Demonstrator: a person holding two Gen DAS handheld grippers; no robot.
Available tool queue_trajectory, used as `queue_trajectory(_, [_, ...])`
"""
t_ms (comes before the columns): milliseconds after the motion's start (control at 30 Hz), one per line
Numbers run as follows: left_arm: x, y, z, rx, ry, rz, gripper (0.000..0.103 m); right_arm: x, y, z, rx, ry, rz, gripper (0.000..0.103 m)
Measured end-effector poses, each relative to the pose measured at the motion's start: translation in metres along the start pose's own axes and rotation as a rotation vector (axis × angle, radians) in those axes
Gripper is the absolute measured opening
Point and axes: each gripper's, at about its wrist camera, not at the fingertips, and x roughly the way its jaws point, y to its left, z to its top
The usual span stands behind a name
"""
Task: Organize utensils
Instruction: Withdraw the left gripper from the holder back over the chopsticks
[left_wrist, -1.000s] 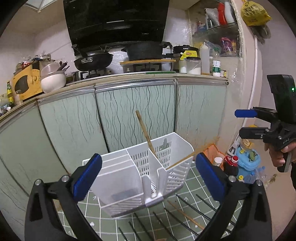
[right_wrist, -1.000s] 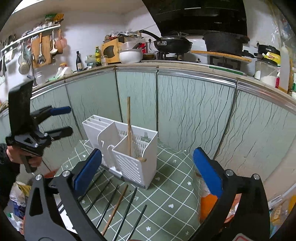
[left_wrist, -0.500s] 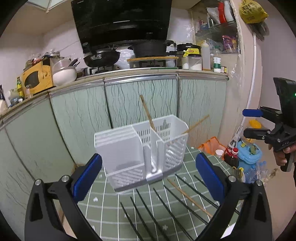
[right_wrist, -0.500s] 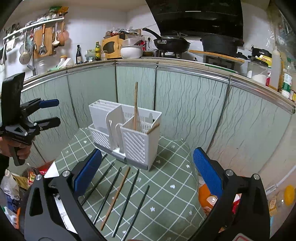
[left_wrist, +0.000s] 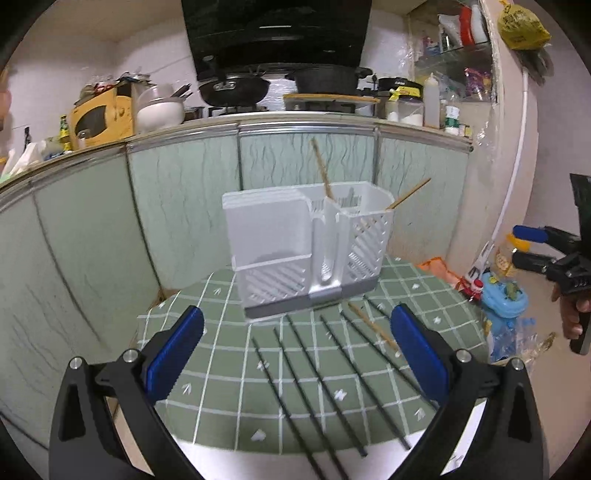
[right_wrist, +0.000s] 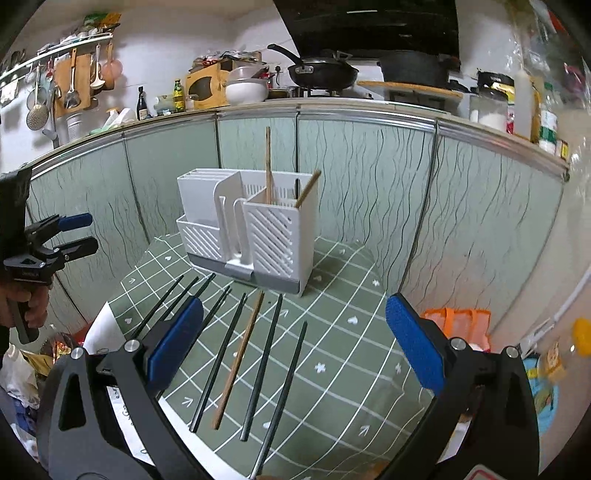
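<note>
Nearest, the left gripper (left_wrist: 295, 354) and right gripper (right_wrist: 293, 341) both hang with jaws spread wide and empty above the green checked mat (right_wrist: 340, 332). On the mat lie several black chopsticks (right_wrist: 260, 365) and one wooden chopstick (right_wrist: 239, 360). Beyond them stands the white utensil holder (right_wrist: 255, 229), two wooden chopsticks (right_wrist: 268, 166) upright in its right compartment.

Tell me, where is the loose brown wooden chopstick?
The brown wooden chopstick lies on the green checked mat, among black chopsticks, before the white plastic utensil holder.
</note>
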Motion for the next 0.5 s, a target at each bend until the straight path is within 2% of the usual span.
queue_trajectory(267, [-0.002,0.011,-0.041,-0.02,0.034,0.079,0.099,-0.005,0.006,-0.033,0.009,0.008,-0.038,0.095])
queue_trajectory(500, [-0.002,0.01,-0.074,-0.026,0.077,0.145,0.099,0.008,0.006,-0.069,0.027,0.067,-0.044,0.095])
